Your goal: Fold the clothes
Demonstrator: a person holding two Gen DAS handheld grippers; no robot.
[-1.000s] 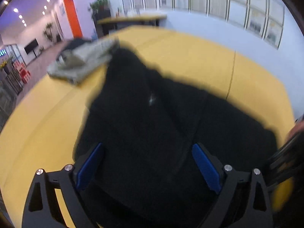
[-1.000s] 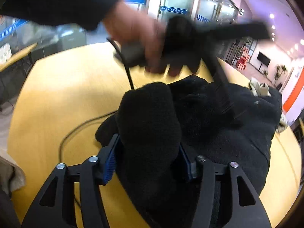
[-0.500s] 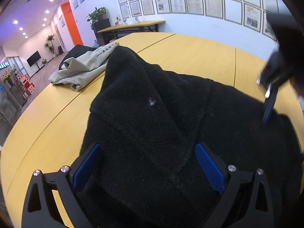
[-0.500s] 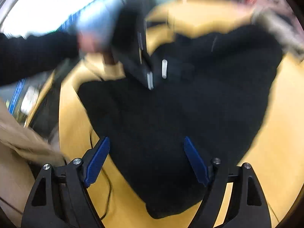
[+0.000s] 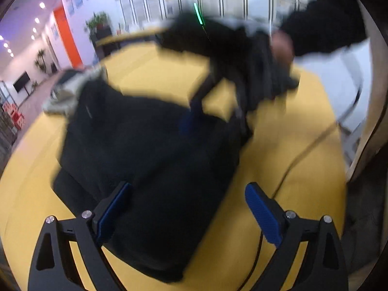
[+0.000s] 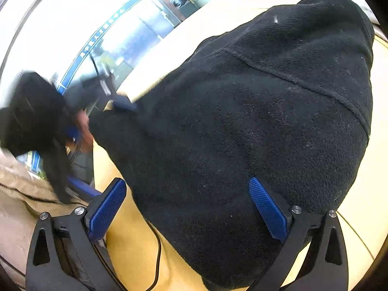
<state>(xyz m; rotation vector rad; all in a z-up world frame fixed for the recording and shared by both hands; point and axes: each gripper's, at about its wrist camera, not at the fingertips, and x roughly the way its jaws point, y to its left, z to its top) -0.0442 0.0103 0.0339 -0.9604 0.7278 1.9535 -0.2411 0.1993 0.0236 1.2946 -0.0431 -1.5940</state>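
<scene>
The black fleece (image 6: pixel 254 126) lies bunched on the yellow bench (image 5: pixel 278 150), directly ahead of both claws, its long axis running away toward the bench's far edge. The right claw (image 6: pixel 188 208) hangs closest, fingers spread apart over the near hem, gripping nothing. The left claw (image 5: pixel 189 208) is likewise spread and empty. A beige garment (image 5: pixel 72 89) sits at the far edge; beyond is an office hall.
</scene>
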